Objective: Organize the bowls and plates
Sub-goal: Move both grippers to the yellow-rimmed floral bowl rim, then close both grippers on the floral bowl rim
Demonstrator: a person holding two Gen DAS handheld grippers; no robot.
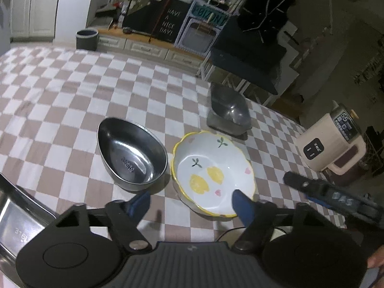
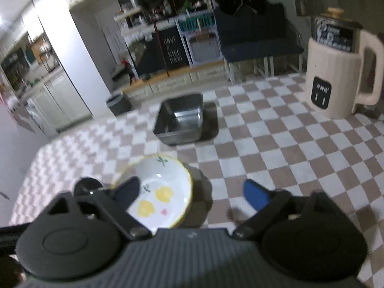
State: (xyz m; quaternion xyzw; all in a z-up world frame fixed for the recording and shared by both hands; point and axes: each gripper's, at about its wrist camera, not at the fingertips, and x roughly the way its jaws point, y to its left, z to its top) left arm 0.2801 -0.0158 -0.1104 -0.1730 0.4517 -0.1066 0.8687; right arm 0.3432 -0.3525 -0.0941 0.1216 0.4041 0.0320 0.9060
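A white bowl painted with lemons and edged in yellow sits upright on the checked worktop, empty, with an oval steel bowl just beside it and a square steel dish farther back, apart from both. Another steel tray shows at the near left edge of the left wrist view. The left gripper hangs over the near rim of the lemon bowl with its jaws spread; one blue finger overlaps the rim in the picture, the other is over bare cloth, and nothing is pinched. The right gripper points toward the same spot from the other side, its jaws also spread and empty; one dark finger crosses the bowl's near edge in its view, though whether it touches cannot be told. A cream kettle stands at the far right of the worktop, clear of the dishes. The step in hand looks like an approach to the lemon bowl, before any grasp. The next move would call for one pair of jaws to straddle the thin scalloped rim, one finger inside and one outside, and close firmly, since the glazed surface is likely slick; then a lift clear of the oval bowl close by.
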